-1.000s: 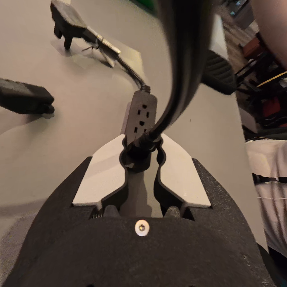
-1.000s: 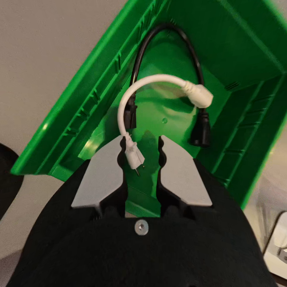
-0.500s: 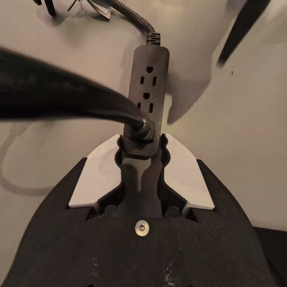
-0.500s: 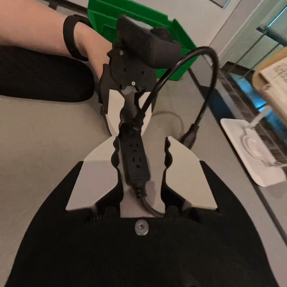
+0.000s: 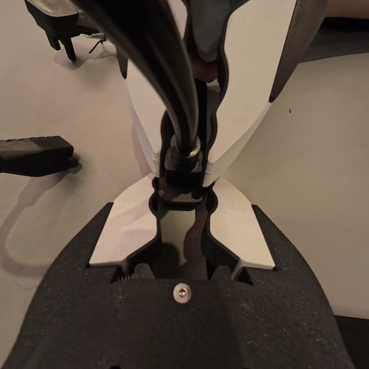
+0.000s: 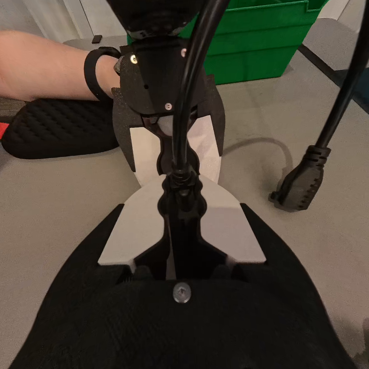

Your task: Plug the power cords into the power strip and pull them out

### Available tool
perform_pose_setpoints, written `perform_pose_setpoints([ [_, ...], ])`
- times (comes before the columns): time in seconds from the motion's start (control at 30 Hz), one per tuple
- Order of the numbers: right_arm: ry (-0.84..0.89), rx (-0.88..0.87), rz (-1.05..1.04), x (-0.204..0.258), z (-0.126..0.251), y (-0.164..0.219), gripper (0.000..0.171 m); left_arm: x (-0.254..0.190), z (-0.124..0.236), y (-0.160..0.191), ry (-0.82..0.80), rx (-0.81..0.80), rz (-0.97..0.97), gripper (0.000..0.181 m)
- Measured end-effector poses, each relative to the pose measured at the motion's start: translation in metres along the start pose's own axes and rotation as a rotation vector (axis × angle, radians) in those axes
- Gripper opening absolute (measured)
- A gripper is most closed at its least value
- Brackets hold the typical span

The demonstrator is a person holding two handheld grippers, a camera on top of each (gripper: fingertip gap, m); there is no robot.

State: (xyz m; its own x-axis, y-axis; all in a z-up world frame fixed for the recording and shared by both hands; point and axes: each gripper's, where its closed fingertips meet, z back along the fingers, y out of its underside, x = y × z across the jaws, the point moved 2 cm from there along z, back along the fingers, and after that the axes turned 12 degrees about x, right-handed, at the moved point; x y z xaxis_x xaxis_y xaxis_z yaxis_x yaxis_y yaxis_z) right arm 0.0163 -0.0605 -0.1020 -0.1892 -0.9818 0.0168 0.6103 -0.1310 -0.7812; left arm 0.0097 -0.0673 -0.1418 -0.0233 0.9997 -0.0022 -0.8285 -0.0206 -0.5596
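Item under inspection: the black power strip [image 5: 177, 198], of matt moulded plastic, lying flat on the pale grey table [image 5: 299, 179]. Only its rounded near end shows in the left wrist view, just above centre; its long axis runs from 6 o'clock to 12 o'clock, socket face upward. The left gripper [image 5: 182, 188] is clamped on that end, its wavy black inner pads pressed against both flanks of the strip. A black moulded plug [image 6: 182, 185] with a ribbed strain relief stands upright in the strip, and the right gripper [image 6: 182, 191] is closed on it from the opposite side, so that the white finger plates of the two tools meet tip to tip. The plug's thick, glossy black cord [image 6: 185, 99] rises toward 12 o'clock and arches over to 3 o'clock in the right wrist view, ending in a blocky black connector [image 6: 299, 179] resting on the table, well apart from the strip. Both gripper bodies are rough-grained black plastic with flat, smooth white plates. At 9 o'clock a forearm [image 6: 40, 67] with a black wristband [image 6: 91, 73] lies over a quilted black pad [image 6: 60, 127]; a green plastic bin [image 6: 249, 40] stands at 1 o'clock.
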Motion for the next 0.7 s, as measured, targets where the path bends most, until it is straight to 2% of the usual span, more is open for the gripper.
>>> perform_pose_setpoints([
  [0.07,0.004,0.0,0.01,0.0012,0.0001,0.0004,0.024,-0.0017,-0.0009,-0.0009,0.001,0.002,0.001,0.049],
  [0.43,-0.066,0.0,-0.102,0.0016,0.0013,-0.0006,0.024,-0.0001,-0.002,-0.0022,-0.048,0.026,0.0,0.045],
  [0.7,0.027,-0.03,0.06,0.0074,0.0027,0.0005,0.023,0.0004,-0.0022,-0.0025,-0.025,0.013,0.025,0.045],
])
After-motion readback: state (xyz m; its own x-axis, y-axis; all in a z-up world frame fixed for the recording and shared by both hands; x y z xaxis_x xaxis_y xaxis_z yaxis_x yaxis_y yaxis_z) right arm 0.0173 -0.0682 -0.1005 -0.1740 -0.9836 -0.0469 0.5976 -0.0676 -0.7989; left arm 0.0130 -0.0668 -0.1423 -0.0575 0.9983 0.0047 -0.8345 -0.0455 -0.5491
